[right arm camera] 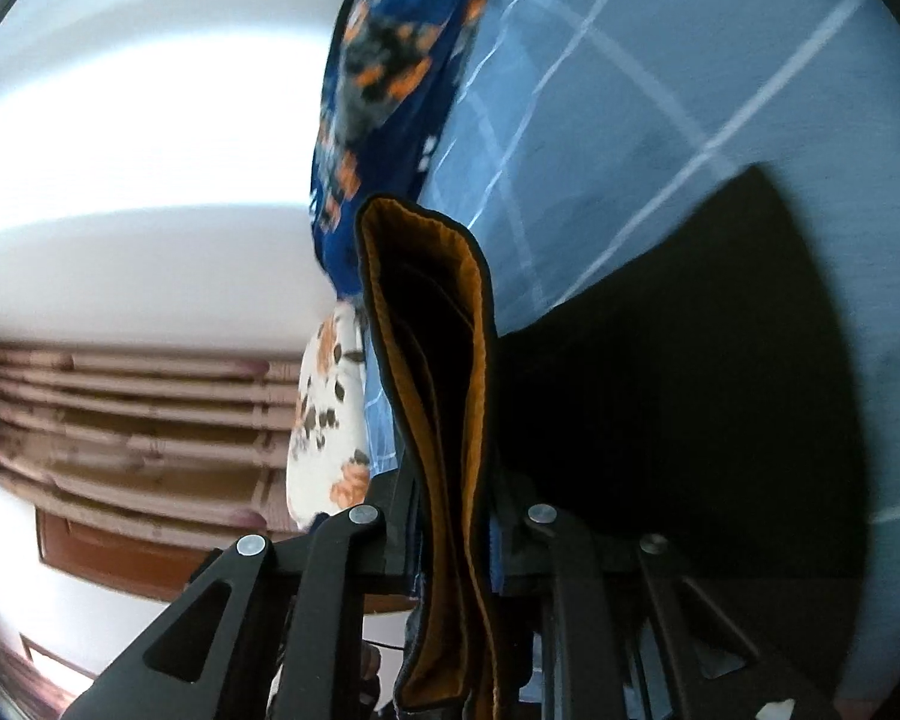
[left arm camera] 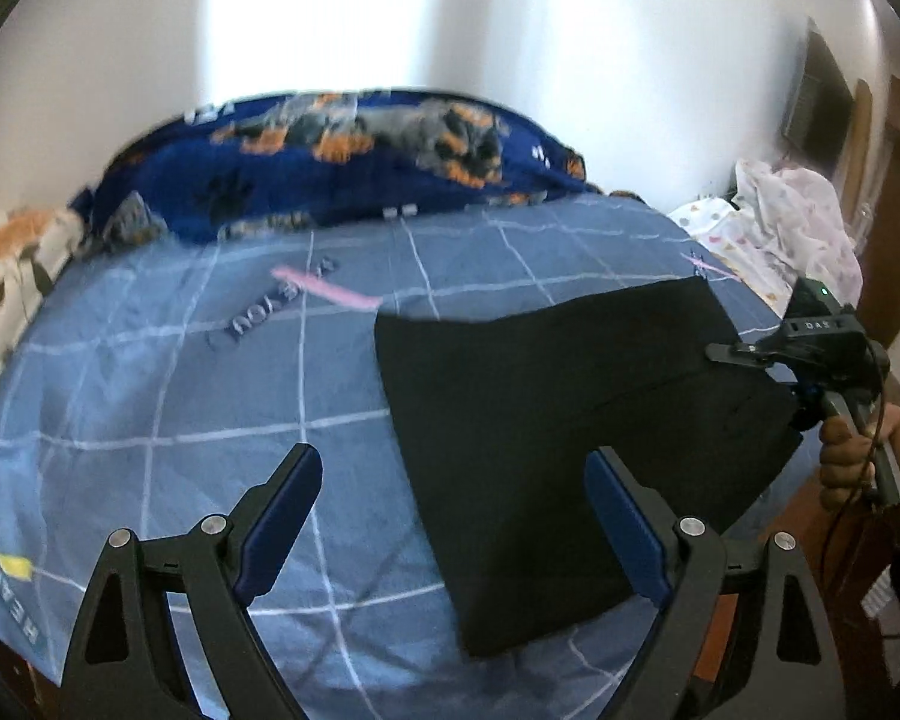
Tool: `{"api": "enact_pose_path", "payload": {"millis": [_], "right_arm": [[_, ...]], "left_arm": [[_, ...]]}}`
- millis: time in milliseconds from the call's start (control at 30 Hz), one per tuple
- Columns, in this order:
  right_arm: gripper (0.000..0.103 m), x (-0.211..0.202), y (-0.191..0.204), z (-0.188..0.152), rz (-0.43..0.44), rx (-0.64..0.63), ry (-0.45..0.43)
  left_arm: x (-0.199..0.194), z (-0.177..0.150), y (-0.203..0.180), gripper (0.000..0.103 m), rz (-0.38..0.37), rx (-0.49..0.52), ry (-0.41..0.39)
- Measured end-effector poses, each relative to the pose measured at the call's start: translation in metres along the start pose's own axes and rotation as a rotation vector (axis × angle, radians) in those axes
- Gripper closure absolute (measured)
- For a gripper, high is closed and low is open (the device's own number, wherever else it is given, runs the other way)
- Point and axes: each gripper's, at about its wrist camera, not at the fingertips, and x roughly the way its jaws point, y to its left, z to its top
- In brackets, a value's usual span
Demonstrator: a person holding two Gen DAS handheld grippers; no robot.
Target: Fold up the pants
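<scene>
In the left wrist view the left gripper [left arm camera: 453,516] hangs above the near edge of the bed [left arm camera: 150,372], its blue-padded fingers [left arm camera: 282,504] spread wide with nothing between them. Under its left finger there is only the blue checked bedcover; the right finger stands over the near left part of the pants [left arm camera: 570,420]. The pants are black, already folded into a broad panel, and lie flat on the right half of the bed, so the cloth sits to the right of this gripper and a little beyond it. Their long axis runs from the near edge, by the left gripper, slanting away towards the far right. At that right side the right gripper [left arm camera: 744,354] reaches in level from the bed's right edge, carried by a hand [left arm camera: 852,456], and its tips meet the right edge of the pants.

In the right wrist view the right gripper [right arm camera: 450,516] is pressed together on a doubled edge of the pants [right arm camera: 690,396], the orange-brown lining standing up between the jaws while the dark cloth stretches off to the right over the bed. So the right hand has the right edge; the left hand is nearer the near left corner, and I judge the next fold turns on it moving right to take that end
</scene>
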Motion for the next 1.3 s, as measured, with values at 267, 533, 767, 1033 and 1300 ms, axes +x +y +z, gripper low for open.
{"api": "enact_pose_path", "payload": {"millis": [267, 533, 767, 1033, 1300], "right_arm": [[0.086, -0.012, -0.025, -0.001, 0.01, 0.055, -0.031], [0.086, -0.035, -0.028, -0.001, 0.013, 0.059, -0.09], [0.084, -0.045, -0.047, 0.006, -0.028, 0.073, -0.113], [0.075, -0.104, -0.037, -0.021, 0.065, 0.093, -0.291], [0.061, -0.083, -0.035, -0.084, 0.109, 0.124, -0.168]], "left_arm": [[0.019, -0.008, -0.015, 0.014, -0.004, 0.06, 0.057], [0.027, -0.005, -0.029, 0.014, -0.02, 0.112, 0.069], [0.045, -0.008, -0.039, 0.014, -0.035, 0.149, 0.102], [0.047, -0.008, -0.041, 0.014, -0.054, 0.147, 0.113], [0.05, -0.006, -0.033, 0.014, -0.094, 0.055, 0.148]]}}
